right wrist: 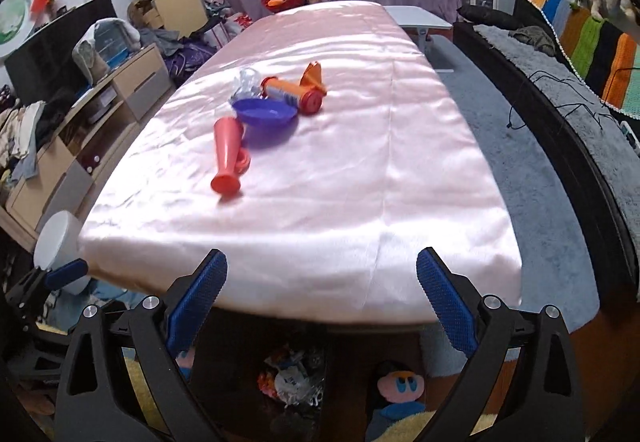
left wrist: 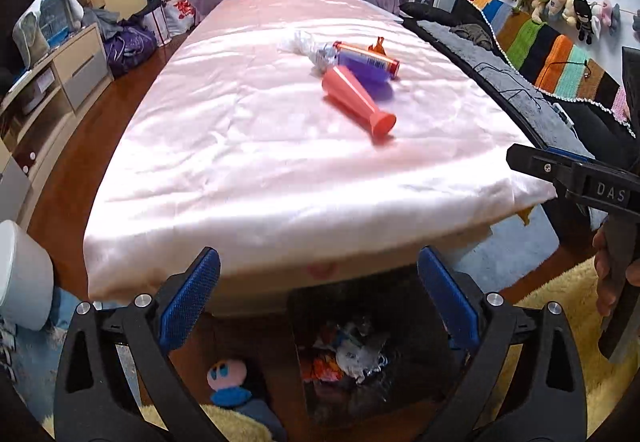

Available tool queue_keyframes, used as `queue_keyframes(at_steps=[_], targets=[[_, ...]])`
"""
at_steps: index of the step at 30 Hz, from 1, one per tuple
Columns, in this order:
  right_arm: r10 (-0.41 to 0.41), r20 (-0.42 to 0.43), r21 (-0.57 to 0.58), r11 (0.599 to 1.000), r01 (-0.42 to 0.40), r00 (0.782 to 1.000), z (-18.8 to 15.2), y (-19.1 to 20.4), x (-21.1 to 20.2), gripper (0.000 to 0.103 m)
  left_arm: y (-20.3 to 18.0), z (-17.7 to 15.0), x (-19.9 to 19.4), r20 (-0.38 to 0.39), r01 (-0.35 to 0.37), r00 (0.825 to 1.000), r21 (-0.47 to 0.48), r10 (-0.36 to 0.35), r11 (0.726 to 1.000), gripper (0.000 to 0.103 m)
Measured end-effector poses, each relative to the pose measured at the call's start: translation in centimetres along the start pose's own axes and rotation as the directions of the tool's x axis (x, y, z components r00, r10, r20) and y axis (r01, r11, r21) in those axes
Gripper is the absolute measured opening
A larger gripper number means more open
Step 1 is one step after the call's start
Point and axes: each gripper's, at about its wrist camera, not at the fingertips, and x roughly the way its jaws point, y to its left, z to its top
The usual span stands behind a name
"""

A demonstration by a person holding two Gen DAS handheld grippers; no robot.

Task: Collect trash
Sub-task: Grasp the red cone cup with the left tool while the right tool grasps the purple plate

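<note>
A black bin with crumpled wrappers inside stands on the floor below the table's near edge. My left gripper hangs above it, jaws wide apart and empty. My right gripper is open too, with nothing between its blue pads. On the pink-covered table lie a coral vase-shaped cup, a purple bowl, an orange-capped tube, crumpled clear plastic and an orange wrapper.
A plush toy lies on a yellow rug beside the bin. A white stool stands at the table's left corner. A dark sofa runs along the right; a low cabinet lines the left.
</note>
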Motion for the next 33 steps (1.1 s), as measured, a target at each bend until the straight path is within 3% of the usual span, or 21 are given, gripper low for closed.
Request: queue_keyframes(at_steps=[5,13,18,23,27,29,33], targets=[[-0.023,0.028,0.005,1.000,0.023,0.999,3.3,-0.3,1.3,0.096,-0.4,3.8,1.3,0.014,-0.002,1.000,0.017,0.002,1.000,0.094],[-0.054,-0.008,0.000,0.999,0.054,0.998,7.1,-0.4,4.5,0.096,-0.3,8.7,4.9,-0.005,0.005,1.000,-0.043,-0.005,0.999,0.094],[-0.044,-0.031,0.027,0.999,0.045,0.999,9.6,-0.8,6.4,0.095,-1.6,11.2,7.4,-0.035,0.054,0.998,-0.045,-0.056,0.997,0.091],[-0.031,-0.028,0.052,0.998,0.033,0.999,11.4,-1.2,7.5,0.093,-3.1,12.6,10.6,-0.085,0.057,0.995,-0.012,-0.057,0.998,0.067],[-0.017,-0.032,0.049,0.999,0.019,0.999,12.5,-1.2,8.1,0.090,-3.1,12.7,12.7,-0.128,0.025,0.991,0.010,-0.024,1.000,0.055],[-0.006,-0.039,0.040,0.999,0.008,0.999,12.7,-1.0,8.6,0.088,-2.8,12.5,13.1,-0.138,0.017,0.990,0.013,-0.015,1.000,0.039],[0.024,-0.056,0.021,1.000,-0.023,0.998,12.7,0.0,9.5,0.086,-1.5,12.5,12.8,-0.133,0.025,0.991,0.001,-0.024,1.000,0.029]])
